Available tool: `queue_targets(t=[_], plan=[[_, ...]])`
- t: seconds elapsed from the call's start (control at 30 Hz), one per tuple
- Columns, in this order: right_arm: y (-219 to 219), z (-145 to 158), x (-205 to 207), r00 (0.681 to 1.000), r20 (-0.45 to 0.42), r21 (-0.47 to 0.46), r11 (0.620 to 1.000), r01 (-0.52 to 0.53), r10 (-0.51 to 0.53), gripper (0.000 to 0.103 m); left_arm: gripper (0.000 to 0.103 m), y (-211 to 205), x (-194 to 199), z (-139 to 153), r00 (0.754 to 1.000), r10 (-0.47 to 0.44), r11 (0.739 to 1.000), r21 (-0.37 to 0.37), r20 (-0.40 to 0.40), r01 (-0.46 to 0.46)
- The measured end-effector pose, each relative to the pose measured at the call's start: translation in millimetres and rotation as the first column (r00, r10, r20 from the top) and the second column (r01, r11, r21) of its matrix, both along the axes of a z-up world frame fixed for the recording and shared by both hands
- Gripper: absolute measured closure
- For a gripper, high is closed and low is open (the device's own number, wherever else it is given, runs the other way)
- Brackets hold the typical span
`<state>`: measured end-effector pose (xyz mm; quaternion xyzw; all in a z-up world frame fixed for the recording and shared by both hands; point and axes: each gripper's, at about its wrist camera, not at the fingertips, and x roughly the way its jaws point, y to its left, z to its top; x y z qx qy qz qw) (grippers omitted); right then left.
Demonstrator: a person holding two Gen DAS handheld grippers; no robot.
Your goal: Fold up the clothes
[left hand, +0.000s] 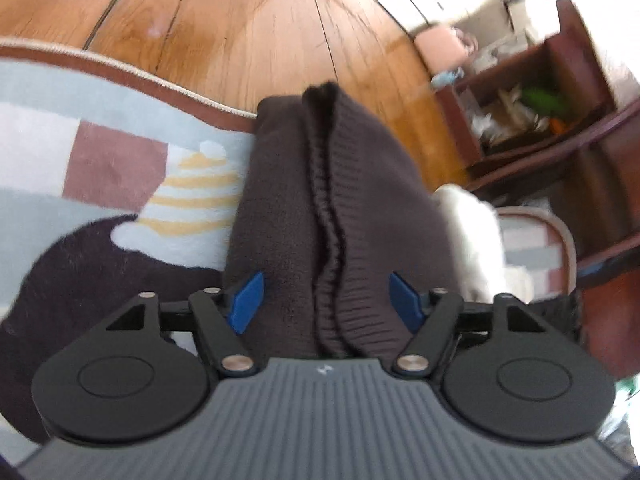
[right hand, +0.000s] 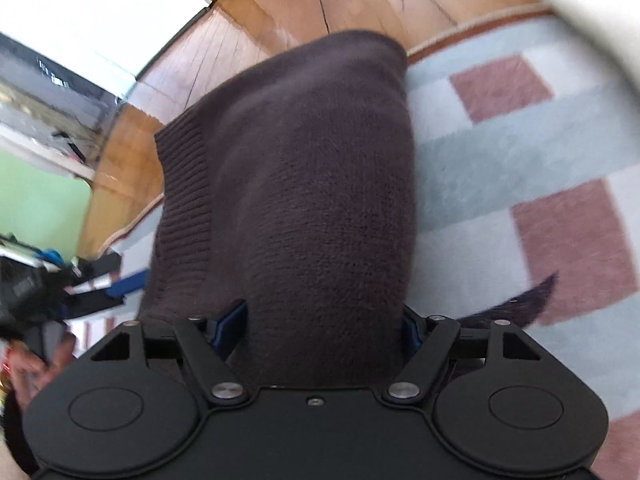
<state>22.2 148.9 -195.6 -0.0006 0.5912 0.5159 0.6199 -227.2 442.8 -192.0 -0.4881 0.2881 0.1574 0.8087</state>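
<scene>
1. The left gripper [left hand: 327, 300] has its jaws spread wide. A dark brown knitted garment [left hand: 320, 200] lies between the blue pads [left hand: 246, 300], running straight ahead from the jaws. A ribbed hem fold runs down its middle. The pads stand apart from the cloth on both sides, as far as the blurred view shows.
2. Left of these jaws is a patterned rug [left hand: 100, 152] in pale blue, pink and dark patches, with a wooden floor [left hand: 240, 28] beyond it.
3. Right of these jaws, a dark wooden shelf unit [left hand: 560, 100] holds a clutter of pale, green and orange things, too blurred to name.
4. The right gripper [right hand: 324, 326] also has its jaws wide apart. The same garment [right hand: 304, 184] fills the gap and stretches ahead, its ribbed edge on the left. It hides most of both pads, so contact cannot be told.
5. Right of these jaws lies the rug [right hand: 500, 152].
</scene>
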Motion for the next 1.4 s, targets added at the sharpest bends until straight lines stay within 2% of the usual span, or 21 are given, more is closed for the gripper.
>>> queue_targets(t=[0.07, 0.17, 0.23, 0.3, 0.37, 0.47, 0.5, 0.7, 0.77, 0.8, 0.83, 0.87, 0.9, 1.0, 1.07, 1.13, 1.2, 1.27, 1.4], plan=[[3, -5, -3, 1.0, -0.002, 0.038, 0.999, 0.007, -0.007, 0.019, 0.017, -1, 2, -4, 1.0, 0.014, 1.0, -0.012, 0.003, -0.014], [12, -3, -11, 0.998, 0.053, 0.039, 0.999, -0.036, 0.034, 0.017, 0.016, 1, -8, 3, 0.998, 0.055, 0.998, -0.007, -0.025, -0.056], [15, -1, -16, 0.995, 0.082, 0.02, 0.998, -0.056, 0.054, 0.017, 0.016, 4, -18, 7, 0.992, 0.121, 0.993, 0.006, -0.041, -0.12], [15, -2, -16, 0.996, 0.076, 0.022, 0.999, -0.047, 0.045, 0.017, 0.016, 7, -29, 12, 0.984, 0.173, 0.985, 0.019, -0.033, -0.172], [11, -4, -14, 0.999, 0.044, 0.032, 0.999, -0.026, 0.025, 0.017, 0.016, 8, -28, 12, 0.982, 0.166, 0.985, 0.066, -0.086, -0.161], [6, -6, -11, 1.0, 0.014, 0.043, 0.999, -0.017, 0.016, 0.018, 0.016, 9, -25, -2, 0.979, 0.144, 0.99, 0.012, -0.143, -0.143], [4, -5, -11, 1.0, 0.006, 0.043, 0.999, -0.012, 0.012, 0.018, 0.016, 10, -25, -6, 0.981, 0.141, 0.989, -0.019, -0.134, -0.144], [-2, -10, -8, 0.999, -0.051, 0.058, 0.998, -0.014, 0.017, 0.018, 0.013, 5, -15, -31, 0.997, 0.073, 0.98, -0.184, -0.01, -0.074], [1, -12, -2, 0.997, -0.067, 0.051, 0.998, -0.03, 0.033, 0.018, 0.011, -1, -11, -39, 0.996, 0.082, 0.979, -0.19, 0.029, -0.075], [6, -12, 2, 0.997, -0.071, 0.046, 0.998, -0.033, 0.037, 0.018, 0.012, -6, -7, -37, 0.998, 0.061, 0.985, -0.162, 0.021, -0.057], [10, -11, 4, 0.997, -0.067, 0.046, 0.998, -0.033, 0.036, 0.018, 0.034, -9, -3, -34, 1.0, 0.03, 0.991, -0.127, 0.001, -0.03], [13, -10, 5, 0.998, -0.054, 0.051, 0.998, -0.03, 0.033, 0.029, 0.065, -15, 3, -28, 0.999, -0.01, 0.998, -0.068, -0.045, 0.007], [15, -8, 4, 0.999, -0.029, 0.058, 0.998, -0.033, 0.035, 0.041, 0.067, -21, 7, -21, 0.997, -0.032, 0.999, -0.016, -0.077, 0.031], [13, 12, -20, 0.986, 0.144, 0.123, 0.987, -0.101, 0.083, 0.056, 0.072, -33, 11, 6, 0.996, -0.032, 0.998, 0.058, -0.083, 0.037], [7, 31, -36, 0.969, 0.228, 0.165, 0.977, -0.135, 0.095, 0.058, 0.074, -47, 18, 31, 0.997, -0.038, 0.989, 0.141, -0.07, 0.048], [0, 51, -46, 0.958, 0.275, 0.214, 0.966, -0.147, 0.085, 0.059, 0.074, -62, 27, 53, 0.996, -0.057, 0.972, 0.224, -0.062, 0.07], [-8, 73, -49, 0.95, 0.307, 0.252, 0.958, -0.135, 0.053, 0.059, 0.074, -79, 41, 79, 0.993, -0.085, 0.933, 0.342, -0.085, 0.109], [-19, 95, -44, 0.943, 0.332, 0.293, 0.951, -0.102, -0.001, 0.059, 0.074, -97, 61, 107, 0.987, -0.119, 0.874, 0.461, -0.105, 0.155], [-58, 131, -14, 0.926, 0.356, 0.359, 0.933, -0.012, -0.125, 0.059, 0.074, -105, 117, 156, 0.972, -0.212, 0.814, 0.532, -0.103, 0.234]])
